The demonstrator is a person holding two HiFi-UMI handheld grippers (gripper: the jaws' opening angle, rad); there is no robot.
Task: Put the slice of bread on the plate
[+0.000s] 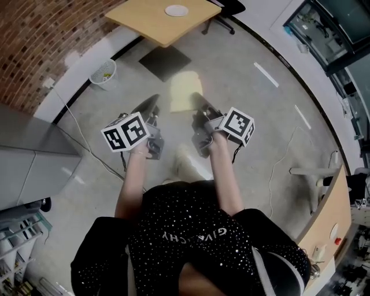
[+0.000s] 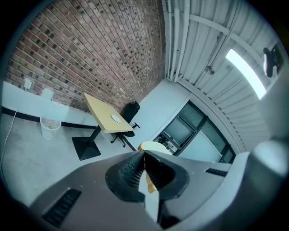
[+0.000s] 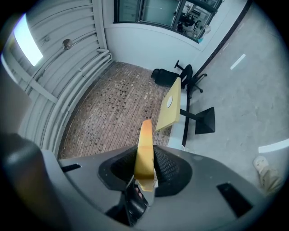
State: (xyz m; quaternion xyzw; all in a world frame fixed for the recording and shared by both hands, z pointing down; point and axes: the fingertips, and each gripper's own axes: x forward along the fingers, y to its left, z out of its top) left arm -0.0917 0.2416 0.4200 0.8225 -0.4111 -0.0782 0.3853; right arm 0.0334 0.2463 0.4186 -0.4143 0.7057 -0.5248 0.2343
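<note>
1. The step in hand, as I judge it, is carrying. The right gripper [image 1: 196, 99] has its jaws pinched on one edge of the slice of bread [image 1: 185, 91], which hangs in the air over the floor, broad face up, just right of the left gripper [image 1: 152, 104].
2. The left gripper's jaws are together with nothing between them. It sits beside the slice, and as far as I can tell it isn't touching it.
3. The plate [image 1: 176, 10] lies on the table [image 1: 147, 23] at the far end of the room, well apart from the slice, so most of the task remains.
4. To do this well, I'd walk up with the slice level and the pinch light but steady, since soft bread tears or sags from an edge grip.
5. I'd bring it right over the middle of the plate and low before parting the jaws, so it lands flat inside the rim.
6. The empty left gripper should stay clear of the slice and the table edge.
7. Count:
   - one slice of bread
   - one plate
   - one table
   - two grippers
   - one wastebasket [image 1: 104, 70] by the brick wall on the left
   - one office chair [image 2: 129, 111] beyond the table
</note>
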